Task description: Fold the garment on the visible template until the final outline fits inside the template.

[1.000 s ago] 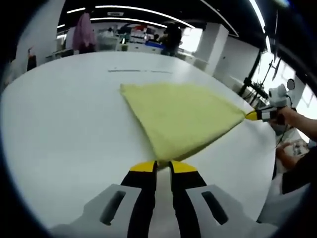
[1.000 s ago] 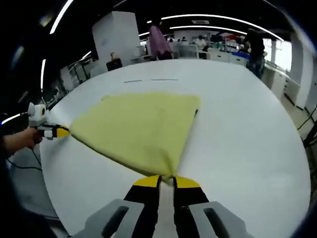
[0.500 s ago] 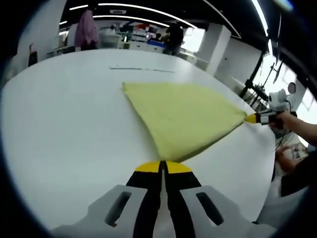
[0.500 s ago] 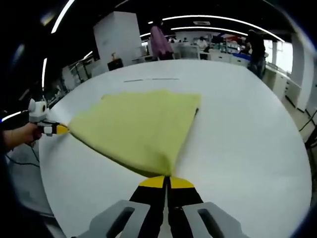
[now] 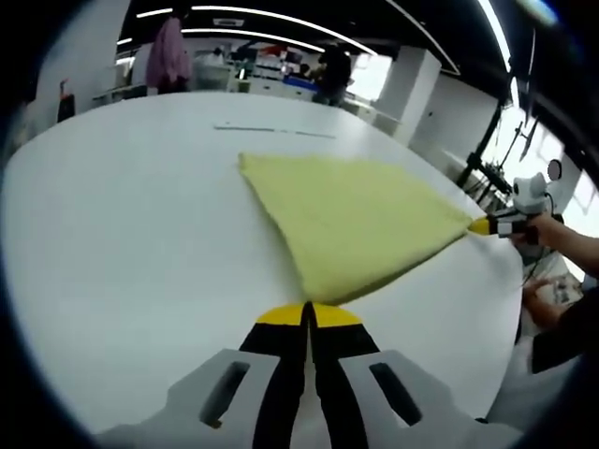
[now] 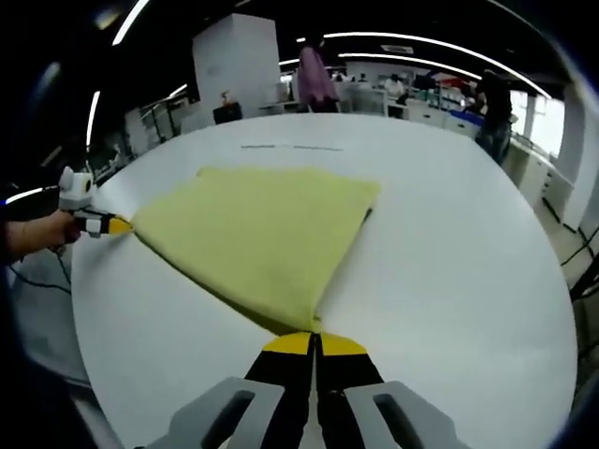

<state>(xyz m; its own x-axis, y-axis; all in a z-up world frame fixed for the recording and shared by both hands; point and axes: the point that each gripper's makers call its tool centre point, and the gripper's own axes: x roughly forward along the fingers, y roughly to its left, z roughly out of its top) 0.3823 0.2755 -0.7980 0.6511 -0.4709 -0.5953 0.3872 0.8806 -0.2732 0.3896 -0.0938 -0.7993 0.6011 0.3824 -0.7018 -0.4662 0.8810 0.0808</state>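
Surroundings: a person in a pink top stands beyond the far edge of the tabletop, ahead of the right tongs; a second person in dark clothes stands further to the right of that view, by benches with cluttered items. A white pillar rises ahead and to the left of the right tongs. Dark cables trail off the tabletop edge beneath the hand that carries the left tongs. In the left gripper view, dark stands and poles rise behind the right tongs, which enter from the right, gripped by a hand. Nothing lies between either pair of tongs and the cloth. Item: one yellow garment, plain, soft-textured, lying flat and stretched into a roughly triangular shape; one corner reaches the tips of the left tongs, another the tips of the right tongs, the third corner points away across the tabletop. Left tongs: jaws pressed together, clenched on the near corner of the garment. Right tongs: jaws likewise pressed together, clenched on its own corner. A thin dark template line is marked on the tabletop beyond the garment, apart from its far edge. Surface: a broad white tabletop, smooth. Room: a large hall, dark ceiling with long curved strip lights, bright windows at the side.
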